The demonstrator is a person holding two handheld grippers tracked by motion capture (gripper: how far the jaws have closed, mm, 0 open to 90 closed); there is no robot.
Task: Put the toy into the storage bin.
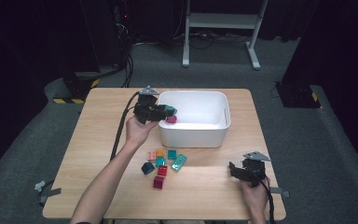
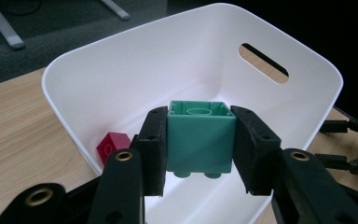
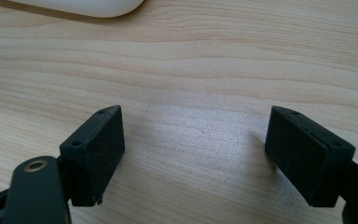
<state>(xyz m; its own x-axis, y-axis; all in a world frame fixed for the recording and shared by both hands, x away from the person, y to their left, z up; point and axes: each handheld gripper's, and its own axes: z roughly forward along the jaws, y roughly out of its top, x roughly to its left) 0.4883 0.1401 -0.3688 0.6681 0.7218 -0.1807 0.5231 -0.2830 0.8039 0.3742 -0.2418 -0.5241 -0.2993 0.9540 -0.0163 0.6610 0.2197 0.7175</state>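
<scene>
Left tongs (image 2: 200, 144) clamped tight on a green brick (image 2: 200, 140), studs down, held right over the white bin (image 2: 135, 60), where a red brick (image 2: 112, 145) lies inside! Loose bricks (image 1: 163, 163) sit mid-tabletop (image 1: 98, 154). Far right, the right tongs (image 3: 193, 154) hang wide apart, nothing between them, low over bare wood.

The teal block (image 2: 200, 137) is a square plastic building brick, held upside down so that its hollow underside faces up and its round studs point down. It hangs in the air over the near-left corner of the white bin (image 2: 135, 60), pinched on two opposite sides. In the high view the teal block (image 1: 169, 110) sits just above the bin's left rim (image 1: 160, 122).
</scene>
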